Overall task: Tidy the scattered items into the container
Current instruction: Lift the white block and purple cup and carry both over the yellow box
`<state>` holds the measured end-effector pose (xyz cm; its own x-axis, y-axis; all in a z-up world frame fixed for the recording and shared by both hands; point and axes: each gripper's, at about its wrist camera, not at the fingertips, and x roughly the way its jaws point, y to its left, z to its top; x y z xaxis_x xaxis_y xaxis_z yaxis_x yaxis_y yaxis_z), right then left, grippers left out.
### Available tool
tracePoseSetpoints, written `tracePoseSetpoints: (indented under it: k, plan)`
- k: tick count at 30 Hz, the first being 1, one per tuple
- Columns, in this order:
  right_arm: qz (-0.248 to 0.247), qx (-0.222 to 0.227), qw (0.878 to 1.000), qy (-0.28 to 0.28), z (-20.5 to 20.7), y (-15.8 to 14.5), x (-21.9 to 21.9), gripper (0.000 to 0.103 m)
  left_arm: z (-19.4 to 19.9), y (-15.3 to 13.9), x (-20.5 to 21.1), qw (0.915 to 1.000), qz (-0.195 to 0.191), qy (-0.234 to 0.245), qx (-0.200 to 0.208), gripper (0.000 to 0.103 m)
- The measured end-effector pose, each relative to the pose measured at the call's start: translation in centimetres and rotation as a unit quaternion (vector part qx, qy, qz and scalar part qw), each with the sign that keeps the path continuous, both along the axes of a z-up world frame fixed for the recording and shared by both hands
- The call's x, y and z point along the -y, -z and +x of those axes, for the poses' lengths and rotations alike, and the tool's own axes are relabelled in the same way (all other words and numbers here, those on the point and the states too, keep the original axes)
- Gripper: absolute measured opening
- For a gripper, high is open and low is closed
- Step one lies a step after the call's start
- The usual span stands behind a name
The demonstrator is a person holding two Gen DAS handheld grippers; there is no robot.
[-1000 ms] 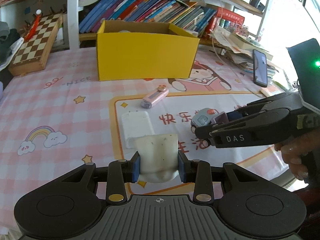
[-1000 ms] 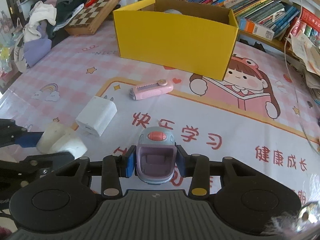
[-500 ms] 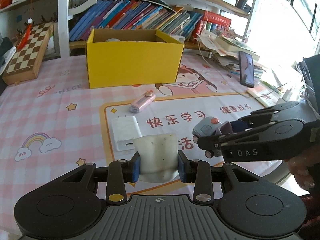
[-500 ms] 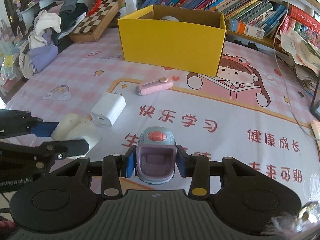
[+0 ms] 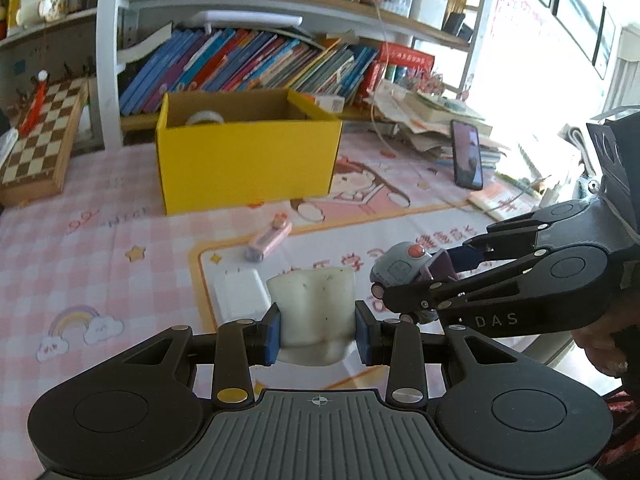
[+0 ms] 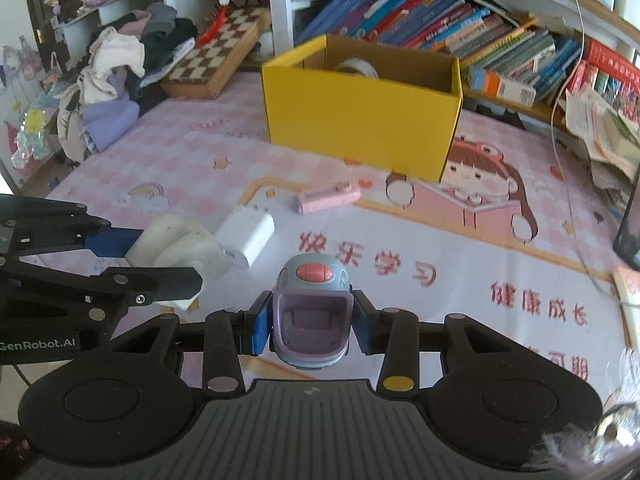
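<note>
Left gripper [image 5: 317, 334] is clamped on a white rubbery block [image 5: 313, 306], right gripper [image 6: 308, 330] grips a small toy car [image 6: 311, 316], both held above the mat, yellow cardboard box [image 6: 360, 120] well ahead.

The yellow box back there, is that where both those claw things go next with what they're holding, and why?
Probably yes: carry both forward over the yellow box and let go. The left gripper is shut on a white soft lump, the right gripper on a toy car, both held clear of the mat, and the box is open-topped. A pink utility knife and white charger wait.
</note>
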<state>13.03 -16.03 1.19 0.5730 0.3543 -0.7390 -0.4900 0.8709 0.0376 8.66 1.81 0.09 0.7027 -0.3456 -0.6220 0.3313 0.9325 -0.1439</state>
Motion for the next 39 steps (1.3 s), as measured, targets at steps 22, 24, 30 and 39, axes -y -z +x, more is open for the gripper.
tracePoseSetpoints:
  k: [22,24,30,39]
  plan:
    - [-0.013,0.101,0.993,-0.06,7.5,-7.3,-0.3,0.039,7.0,-6.3,-0.8,0.9959,0.011,-0.001,0.09,0.034]
    - [-0.013,0.105,0.992,-0.065,8.9,-7.7,-0.3,0.039,8.0,-6.8,-0.8,0.9953,0.012,-0.008,0.096,0.034]
    - [-0.012,0.113,0.99,-0.08,13.4,-8.6,-0.4,0.039,11.4,-8.1,-0.7,0.9936,0.032,-0.02,0.106,0.034]
    - [-0.011,0.125,0.987,-0.102,20.2,-10.0,-0.4,0.038,16.8,-8.5,-0.8,0.9925,0.056,-0.048,0.097,0.034]
